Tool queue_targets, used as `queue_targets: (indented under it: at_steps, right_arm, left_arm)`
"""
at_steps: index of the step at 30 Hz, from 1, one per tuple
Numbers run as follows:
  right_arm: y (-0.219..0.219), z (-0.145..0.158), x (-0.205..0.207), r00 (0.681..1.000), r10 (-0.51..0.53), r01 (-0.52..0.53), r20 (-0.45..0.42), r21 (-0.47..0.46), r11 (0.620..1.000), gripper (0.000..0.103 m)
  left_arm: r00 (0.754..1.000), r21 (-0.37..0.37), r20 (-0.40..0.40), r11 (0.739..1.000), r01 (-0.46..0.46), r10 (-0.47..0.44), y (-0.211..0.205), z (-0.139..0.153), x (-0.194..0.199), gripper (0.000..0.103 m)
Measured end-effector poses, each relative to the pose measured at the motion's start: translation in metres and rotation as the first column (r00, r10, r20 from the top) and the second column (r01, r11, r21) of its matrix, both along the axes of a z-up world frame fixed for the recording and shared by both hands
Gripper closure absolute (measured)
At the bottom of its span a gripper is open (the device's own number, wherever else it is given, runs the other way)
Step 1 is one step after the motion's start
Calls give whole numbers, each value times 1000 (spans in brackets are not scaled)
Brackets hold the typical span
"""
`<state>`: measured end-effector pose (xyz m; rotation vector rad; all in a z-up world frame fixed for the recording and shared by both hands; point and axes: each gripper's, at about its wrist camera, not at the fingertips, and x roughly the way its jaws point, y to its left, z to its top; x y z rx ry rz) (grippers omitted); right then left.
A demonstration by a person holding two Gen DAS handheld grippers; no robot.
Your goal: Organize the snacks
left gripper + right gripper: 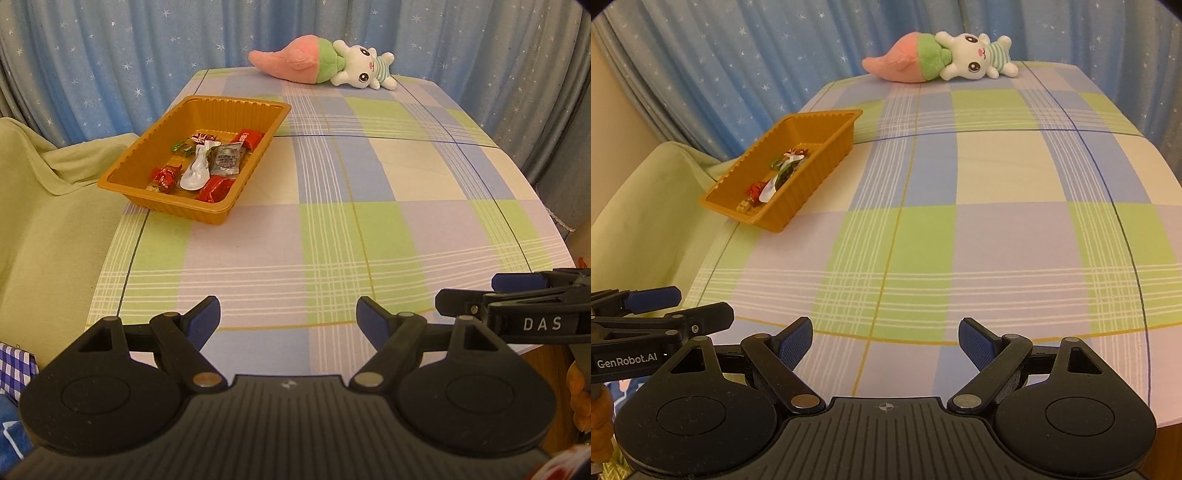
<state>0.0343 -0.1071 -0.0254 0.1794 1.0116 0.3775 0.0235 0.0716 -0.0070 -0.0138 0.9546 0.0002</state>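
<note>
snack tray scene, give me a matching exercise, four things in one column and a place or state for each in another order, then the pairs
Things
1. orange tray
2. plush toy
3. left gripper
4. white wrapper

Places or states
A. lying at the far edge of the table, by the curtain
B. open over the near edge of the table, nothing between its fingers
C. inside the tray, among red snack packets
D. on the left side of the checked tablecloth, holding wrapped snacks

Pairs: 1-D, 2-A, 3-B, 4-C
</note>
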Motion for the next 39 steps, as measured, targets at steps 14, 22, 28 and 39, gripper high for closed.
queue_targets:
  at_steps: [14, 22, 28, 39]
  right_arm:
    - [-1, 1, -1, 1000, 3, -3, 6, 3, 1000, 17]
    - [0, 2, -2, 1000, 4, -4, 7, 3, 1000, 17]
    - [0, 3, -3, 1000, 4, -4, 8, 4, 1000, 17]
    - [0, 5, -7, 1000, 5, -5, 12, 6, 1000, 17]
  left_arm:
    - [1000, 3, 5, 1000, -2, 2, -1, 2, -3, 23]
    - [1000, 2, 7, 1000, -4, 4, 0, 3, -4, 22]
    - [1000, 3, 7, 1000, -5, 5, 1, 4, -5, 22]
    - [1000, 7, 17, 1000, -12, 11, -3, 6, -11, 22]
